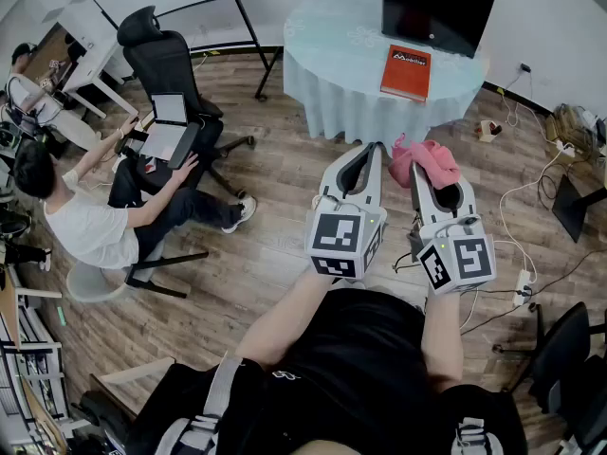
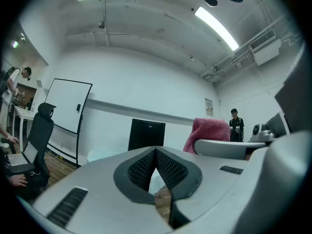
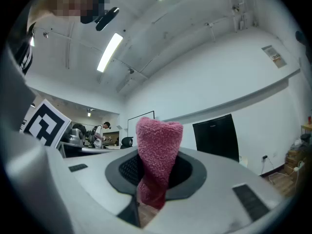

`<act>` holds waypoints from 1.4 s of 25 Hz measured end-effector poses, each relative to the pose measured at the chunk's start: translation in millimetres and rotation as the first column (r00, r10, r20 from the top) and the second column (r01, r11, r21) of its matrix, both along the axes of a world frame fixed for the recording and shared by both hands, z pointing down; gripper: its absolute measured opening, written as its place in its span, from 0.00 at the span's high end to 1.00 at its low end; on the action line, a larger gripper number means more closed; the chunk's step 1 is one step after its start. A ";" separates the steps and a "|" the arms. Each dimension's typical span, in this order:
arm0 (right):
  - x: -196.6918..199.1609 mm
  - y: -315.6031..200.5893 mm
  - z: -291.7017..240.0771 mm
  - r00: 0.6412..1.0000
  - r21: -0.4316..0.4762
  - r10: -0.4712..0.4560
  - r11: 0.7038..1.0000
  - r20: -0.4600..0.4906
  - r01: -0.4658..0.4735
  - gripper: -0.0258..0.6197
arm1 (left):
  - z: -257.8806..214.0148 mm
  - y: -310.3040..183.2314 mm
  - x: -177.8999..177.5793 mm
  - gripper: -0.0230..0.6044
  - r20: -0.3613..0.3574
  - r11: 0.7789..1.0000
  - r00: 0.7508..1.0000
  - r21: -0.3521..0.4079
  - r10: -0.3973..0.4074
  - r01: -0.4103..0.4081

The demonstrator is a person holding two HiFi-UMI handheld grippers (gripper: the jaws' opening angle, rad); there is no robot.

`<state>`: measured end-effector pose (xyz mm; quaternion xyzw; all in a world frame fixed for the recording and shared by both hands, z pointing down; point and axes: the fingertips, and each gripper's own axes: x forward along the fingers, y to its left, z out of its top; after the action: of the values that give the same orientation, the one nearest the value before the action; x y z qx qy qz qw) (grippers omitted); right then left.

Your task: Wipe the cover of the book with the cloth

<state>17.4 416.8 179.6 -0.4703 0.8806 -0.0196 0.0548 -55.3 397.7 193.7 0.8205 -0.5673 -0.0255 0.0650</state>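
Observation:
An orange-red book (image 1: 406, 72) lies flat on a round table (image 1: 332, 74) draped in pale blue, well ahead of both grippers. A pink cloth (image 1: 427, 159) is bunched upright between the jaws of my right gripper (image 1: 417, 165). In the right gripper view the cloth (image 3: 157, 145) stands up out of the right gripper (image 3: 155, 167) and hides the table. My left gripper (image 1: 373, 150) is held beside it over the wooden floor, its tips together and empty. The left gripper view shows the left gripper (image 2: 156, 151) shut, with the cloth (image 2: 207, 130) to its right.
A black screen (image 1: 441, 8) stands at the table's far edge. A person (image 1: 95, 216) sits at the left beside a black office chair (image 1: 171, 74). Cables and a power strip (image 1: 522, 287) lie on the floor at the right, near another chair (image 1: 564, 349).

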 end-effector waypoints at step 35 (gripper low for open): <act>-51.7 -178.2 40.5 0.996 -0.197 0.082 0.976 -0.036 -0.087 0.81 | 66.5 -183.5 -63.7 0.94 -0.088 0.973 0.995 -0.223 0.035 -0.054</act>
<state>-34.3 238.7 220.1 -0.5106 0.8541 -0.0986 -0.0037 -119.1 214.3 260.1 0.8186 -0.5448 0.0060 0.1818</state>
